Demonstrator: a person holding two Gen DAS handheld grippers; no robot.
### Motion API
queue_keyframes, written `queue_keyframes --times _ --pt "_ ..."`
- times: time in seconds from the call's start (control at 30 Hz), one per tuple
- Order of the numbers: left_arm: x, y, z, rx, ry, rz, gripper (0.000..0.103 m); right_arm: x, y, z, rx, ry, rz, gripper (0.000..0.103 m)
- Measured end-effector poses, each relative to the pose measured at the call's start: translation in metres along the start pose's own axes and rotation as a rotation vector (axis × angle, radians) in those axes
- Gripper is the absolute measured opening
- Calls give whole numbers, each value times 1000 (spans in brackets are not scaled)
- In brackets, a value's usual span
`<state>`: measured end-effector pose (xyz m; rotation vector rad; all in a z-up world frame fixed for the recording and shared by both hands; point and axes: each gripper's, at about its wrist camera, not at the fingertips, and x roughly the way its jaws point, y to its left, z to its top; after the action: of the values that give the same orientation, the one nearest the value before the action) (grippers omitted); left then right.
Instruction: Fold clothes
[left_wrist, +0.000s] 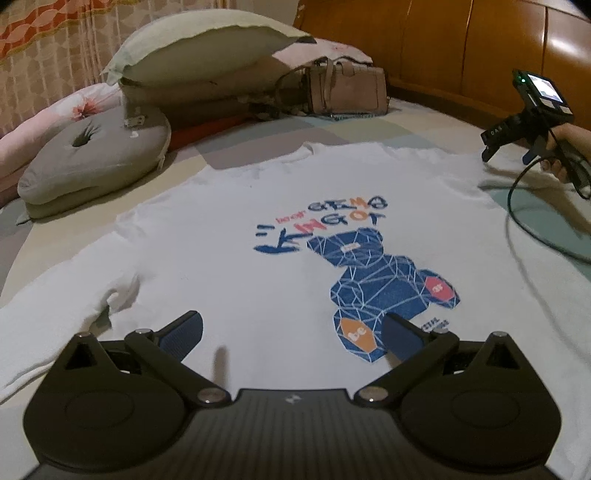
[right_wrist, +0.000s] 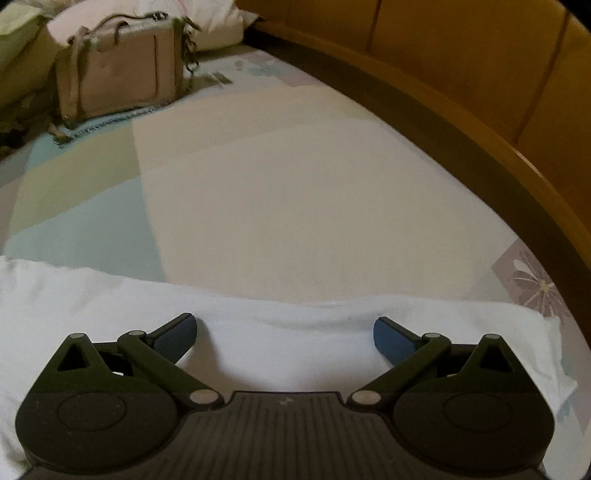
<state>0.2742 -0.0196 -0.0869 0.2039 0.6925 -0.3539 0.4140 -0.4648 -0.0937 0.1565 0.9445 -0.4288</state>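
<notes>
T-shirt (left_wrist: 229, 258): we see white, matt knit cloth, with a flat blue and orange print.
Left gripper (left_wrist: 291, 332): we see matt black plastic, ribbed on its body, with dull metal pivot pins.
Pads (left_wrist: 184, 332): we see blue, finely ridged rubbery faces.
Right gripper (right_wrist: 284, 336): we see the same matt black plastic.
Handbag (right_wrist: 122, 74): we see smooth tan leather-like material with metal chain links.
Headboard (right_wrist: 480, 92): we see glossy varnished wood.
Bedsheet (right_wrist: 277, 184): we see smooth matt cloth.
</notes>
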Motion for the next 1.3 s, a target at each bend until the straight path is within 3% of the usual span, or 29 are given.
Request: queue_keyframes --times 0.17,0.37,0.47,0.57,0.73,0.83,1.03,1.23,1.3 --pt "-3 2 1 -5 -7 -2 102 -21 26 -33 -135 0 55 103" --pt "-6 2 3 -7 -16 -11 102 -26 8 -65 -101 9 99 103" --pt "-6 3 3 -13 -13 -9 102 -36 3 -54 -78 55 114 103" --pt "-7 3 4 -11 -15 -7 102 -41 9 -36 -90 4 82 103" --pt "-3 4 2 -6 -5 -1 102 -6 17 -21 -67 63 57 103" --pt "1 5 1 -13 6 0 102 11 19 -15 -65 3 42 103" --pt "-1 4 1 -11 0 -7 102 -1 -32 -2 58 -35 65 103" --pt "0 -2 0 8 3 -11 102 -8 -92 -46 75 -40 -7 103" --pt "0 -3 0 11 2 -15 102 -15 -102 -59 43 -52 6 103"
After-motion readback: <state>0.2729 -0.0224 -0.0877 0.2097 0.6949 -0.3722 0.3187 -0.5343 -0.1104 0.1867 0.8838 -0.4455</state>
